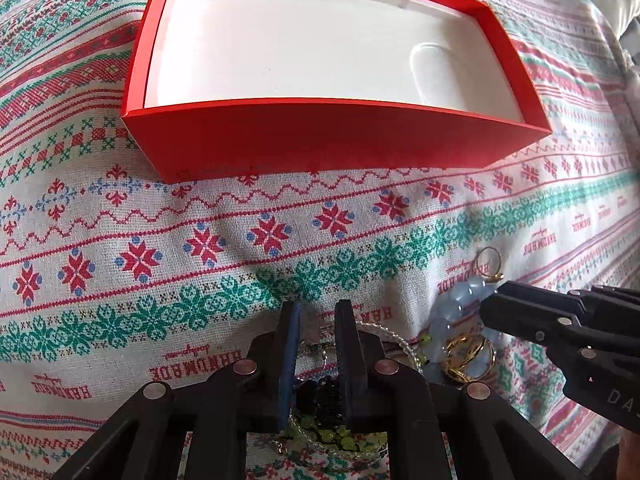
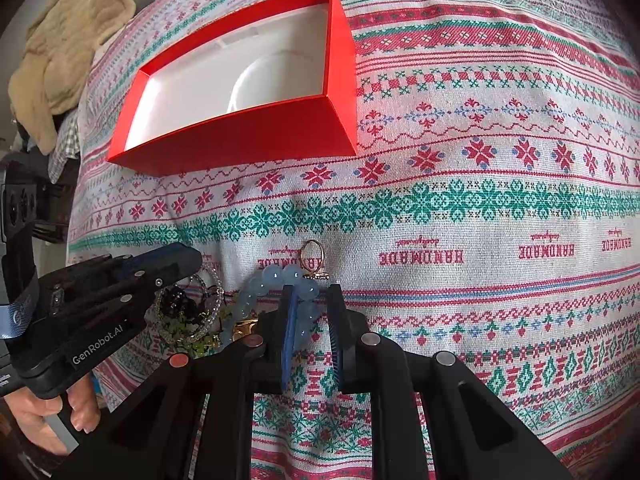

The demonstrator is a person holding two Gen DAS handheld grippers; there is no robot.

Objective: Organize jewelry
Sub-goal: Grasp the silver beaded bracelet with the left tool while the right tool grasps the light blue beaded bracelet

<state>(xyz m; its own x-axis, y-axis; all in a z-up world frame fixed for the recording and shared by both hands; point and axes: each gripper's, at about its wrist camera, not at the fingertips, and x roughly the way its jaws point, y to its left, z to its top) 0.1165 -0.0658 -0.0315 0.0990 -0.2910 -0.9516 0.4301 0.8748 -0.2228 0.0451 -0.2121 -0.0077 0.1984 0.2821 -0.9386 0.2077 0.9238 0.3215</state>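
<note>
Gripping jewelry at lower frame | right hand-held gripper [image 2: 310, 292] nearly closed on pale blue bead bracelet [image 2: 276, 280] | left hand-held gripper [image 1: 318, 312] narrowed over dark bead cluster [image 1: 320, 396], hold unclear | light, slippery, tangle-prone; pinch strand | red box [image 1: 320, 140] above

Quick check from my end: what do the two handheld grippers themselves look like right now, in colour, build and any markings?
Both are matte black plastic with two flat parallel fingers, blue ribbed pads inside, and round metal pins at the linkage joints. The left gripper carries white "GenRobot.AI" lettering on its side and a blue strap with pale print. The right gripper shows partial white letters "DA". No cables or sleeves are visible.
</note>
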